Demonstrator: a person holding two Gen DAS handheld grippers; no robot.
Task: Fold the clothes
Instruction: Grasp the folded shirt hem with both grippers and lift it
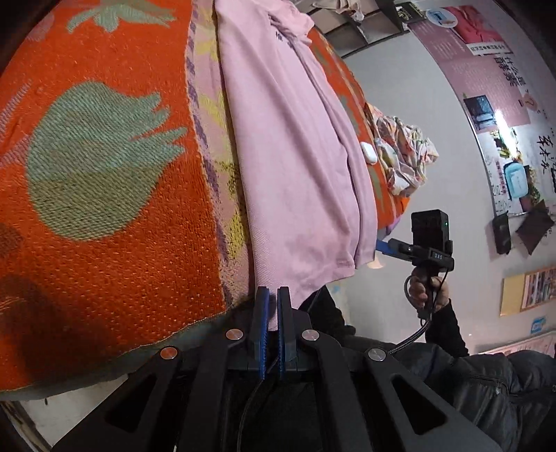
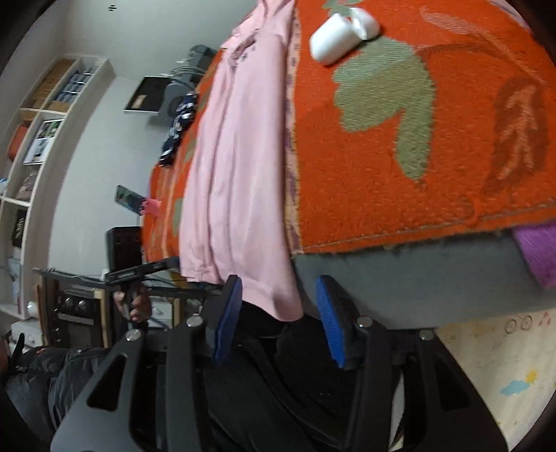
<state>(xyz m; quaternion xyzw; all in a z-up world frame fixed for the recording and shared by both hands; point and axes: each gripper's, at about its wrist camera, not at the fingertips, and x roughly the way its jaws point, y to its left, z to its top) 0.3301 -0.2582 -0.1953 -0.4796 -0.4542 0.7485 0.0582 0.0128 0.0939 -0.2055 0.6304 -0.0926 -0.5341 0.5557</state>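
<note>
Both grippers at the near hem of the pink garment, bed edge.

Right gripper (image 2: pixel 278 313): jaws part-open, nothing pinched, hem corner hanging between them. Left gripper (image 1: pixel 272 299): jaws together, empty, just beside the other hem corner. Pink garment (image 1: pixel 288 139) lies folded in a long strip on the orange blanket (image 1: pixel 104 156), long axis running away from both grippers toward its collar.

A long pink cotton garment (image 1: pixel 288 146) lies lengthwise on an orange woven leaf-patterned blanket (image 1: pixel 114 194), its near hem hanging over the near edge. A small white rounded plastic case (image 2: pixel 338 31) rests on the blanket right of it, with a crumpled floral-print cloth (image 1: pixel 403 153) farther right.
</note>
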